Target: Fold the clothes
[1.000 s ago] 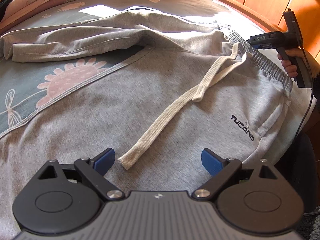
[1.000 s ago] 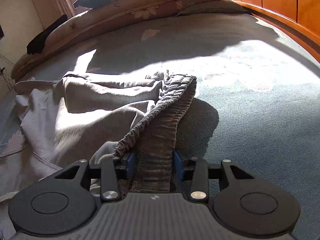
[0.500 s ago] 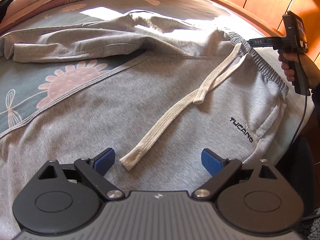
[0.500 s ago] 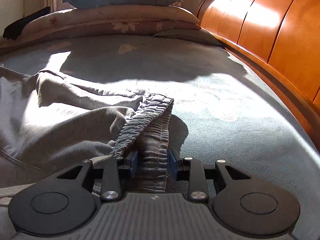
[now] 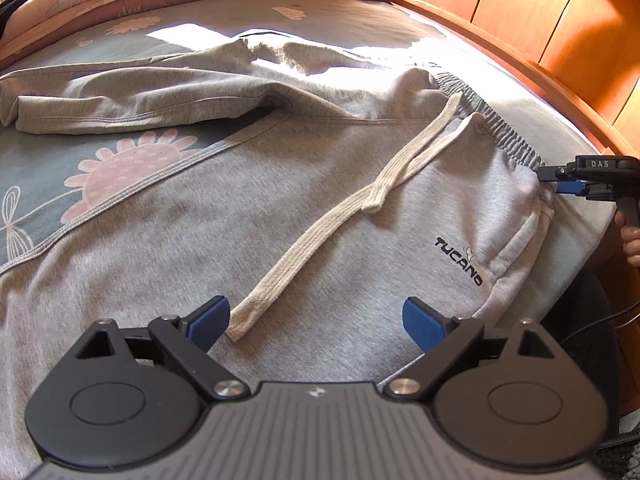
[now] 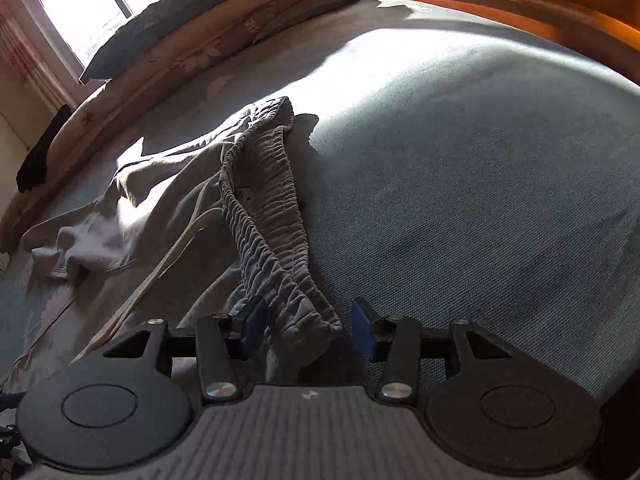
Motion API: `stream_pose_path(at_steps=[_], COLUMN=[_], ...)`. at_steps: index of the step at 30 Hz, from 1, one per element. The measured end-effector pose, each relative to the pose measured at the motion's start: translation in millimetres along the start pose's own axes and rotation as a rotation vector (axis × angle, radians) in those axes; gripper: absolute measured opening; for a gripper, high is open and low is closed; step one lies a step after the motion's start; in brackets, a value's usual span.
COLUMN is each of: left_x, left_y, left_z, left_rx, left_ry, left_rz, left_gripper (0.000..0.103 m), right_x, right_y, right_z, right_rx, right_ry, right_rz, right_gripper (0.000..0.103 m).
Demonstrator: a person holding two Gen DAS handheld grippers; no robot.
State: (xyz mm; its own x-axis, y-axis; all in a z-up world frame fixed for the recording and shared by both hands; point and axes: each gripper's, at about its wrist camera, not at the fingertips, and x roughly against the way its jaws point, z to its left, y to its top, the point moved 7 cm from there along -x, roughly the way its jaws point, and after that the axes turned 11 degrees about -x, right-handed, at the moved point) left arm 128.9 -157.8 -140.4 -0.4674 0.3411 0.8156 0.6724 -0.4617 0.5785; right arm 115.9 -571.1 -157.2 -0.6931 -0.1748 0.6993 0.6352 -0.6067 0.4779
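Observation:
Grey sweatpants [image 5: 248,216] lie spread on the bed, with a cream drawstring [image 5: 320,236] across the front and a black "TUCANO" logo [image 5: 460,260]. My left gripper [image 5: 316,316] hovers open just above the fabric, the drawstring's loose end beside its left pad. In the right wrist view the elastic waistband [image 6: 276,248] runs toward my right gripper [image 6: 308,328]. That gripper is open, and the waistband's end lies loose between its blue pads. In the left wrist view the right gripper [image 5: 556,182] sits at the waistband's near corner, held by a hand [image 5: 630,240].
The bed sheet [image 6: 460,180] is blue-grey with pink flowers [image 5: 128,164]. A wooden bed frame [image 5: 540,20] runs along the right. Stacked pillows [image 6: 172,40] lie at the far end. One trouser leg [image 5: 120,100] is bunched far left. The mattress edge drops off beside the right gripper.
My right gripper has opened and let go of the waistband, and has swung down toward the waistband's near corner. The left gripper has stayed put, still open.

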Motion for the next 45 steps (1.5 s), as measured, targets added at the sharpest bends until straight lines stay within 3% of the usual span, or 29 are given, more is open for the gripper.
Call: stream_pose_path(at_steps=[3,5,9,12,14,18,20,22,25,28,29,30,33,35,36,39,45], left_x=[1,3,10,8,6,11,11,8,3,-7,-10,-14,-11,-5,-2,3,-5], left_y=[1,1,0,-2,-3,-1,0,1,1,-7,-11,-15,-19,-17,-15,-6,-7], left_z=[-3,-5,-7,-4,-2,-5,-8,-11,-17,-15,-11,-6,8,12,12,4,-24], left_rx=[-0.004,-0.007,-0.017,-0.011,-0.007,-0.018,-0.022,-0.03,-0.043,-0.032,-0.029,-0.026,-0.01,0.022,0.031,0.007,-0.059], left_ry=[0.003,0.005,0.014,0.018,0.026,0.009,-0.004,-0.011,-0.042,-0.048,-0.019,0.012,0.07,0.039,0.02,-0.005,-0.077], left_rz=[0.0,-0.002,-0.013,-0.004,0.003,-0.02,-0.027,-0.022,-0.014,0.02,0.038,0.057,0.068,0.053,0.039,0.002,0.0], left_gripper=[0.093,0.093,0.093,0.093,0.093,0.093,0.093,0.093,0.093,0.093,0.093,0.093,0.093,0.093,0.093,0.093,0.093], right_x=[2,1,17,22,17,31,34,26,2,-16,-15,-10,4,13,15,15,9], right_y=[-6,-6,-2,-4,-5,-2,-6,-16,-44,-64,-64,-62,-55,-51,-54,-69,-108], right_z=[6,9,9,8,7,26,45,69,98,98,97,96,93,92,98,122,129], right_rx=[-0.05,-0.048,-0.017,-0.017,-0.024,0.042,0.083,0.131,0.235,0.33,0.338,0.339,0.34,0.342,0.341,0.348,0.434], right_ry=[0.051,0.017,-0.085,-0.111,-0.149,-0.226,-0.191,-0.092,-0.031,-0.103,-0.119,-0.125,-0.145,-0.159,-0.125,-0.001,-0.006], right_rz=[-0.012,-0.028,-0.088,-0.073,-0.065,-0.17,-0.2,-0.149,-0.033,0.014,0.008,-0.005,-0.042,-0.067,-0.054,0.01,0.079], right_gripper=[0.051,0.027,0.019,0.021,0.027,0.033,0.036,0.042,0.043,0.043,0.04,0.029,0.033,0.046,0.05,0.051,0.053])
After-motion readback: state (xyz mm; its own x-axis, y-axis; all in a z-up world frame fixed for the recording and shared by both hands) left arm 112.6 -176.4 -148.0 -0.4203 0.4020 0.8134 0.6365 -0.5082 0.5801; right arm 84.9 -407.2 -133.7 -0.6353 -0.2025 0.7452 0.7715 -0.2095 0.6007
